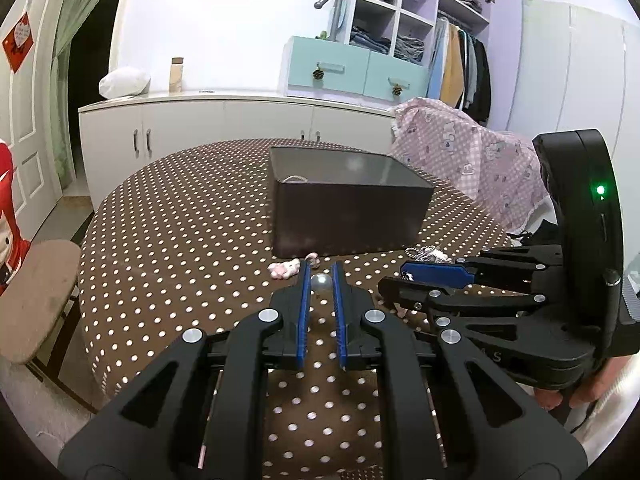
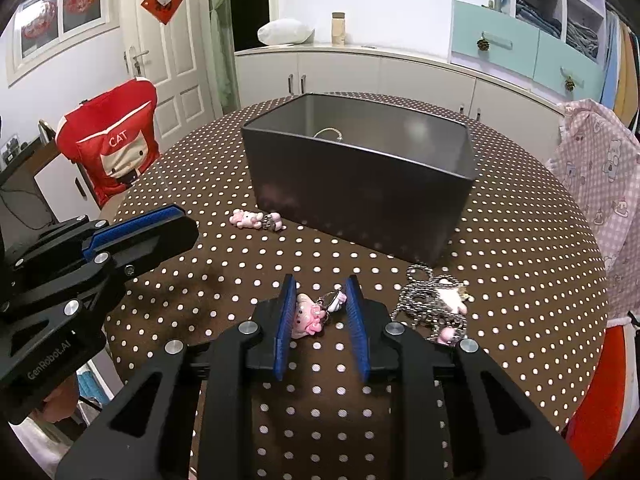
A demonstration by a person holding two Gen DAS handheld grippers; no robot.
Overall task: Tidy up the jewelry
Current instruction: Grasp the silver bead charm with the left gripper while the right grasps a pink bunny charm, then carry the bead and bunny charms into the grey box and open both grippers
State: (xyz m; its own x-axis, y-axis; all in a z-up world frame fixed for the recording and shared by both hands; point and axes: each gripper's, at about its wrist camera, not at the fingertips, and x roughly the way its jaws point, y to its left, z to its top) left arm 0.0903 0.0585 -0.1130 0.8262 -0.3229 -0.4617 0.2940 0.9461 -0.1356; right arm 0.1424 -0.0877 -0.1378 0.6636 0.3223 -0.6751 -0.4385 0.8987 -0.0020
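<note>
On the brown dotted tablecloth (image 2: 520,264), my right gripper (image 2: 320,294) stands open around a pink pig charm (image 2: 306,316) with a key ring (image 2: 334,300). The left pad touches the pig; a gap remains beside the right pad. My left gripper (image 1: 320,276) is shut on a pearl-like bead (image 1: 322,281), low over the cloth. It shows at the left edge of the right wrist view, left gripper (image 2: 188,228). A dark grey box (image 2: 360,184) stands behind, a pale bracelet (image 2: 330,133) inside. The right gripper (image 1: 394,280) lies right of the left one.
Another pink charm (image 2: 248,219) lies in front of the box's left corner. A pile of bead chain with a white and pink charm (image 2: 432,308) lies right of my right gripper. A red-covered chair (image 2: 112,148) and a pink cloth (image 2: 600,184) flank the table.
</note>
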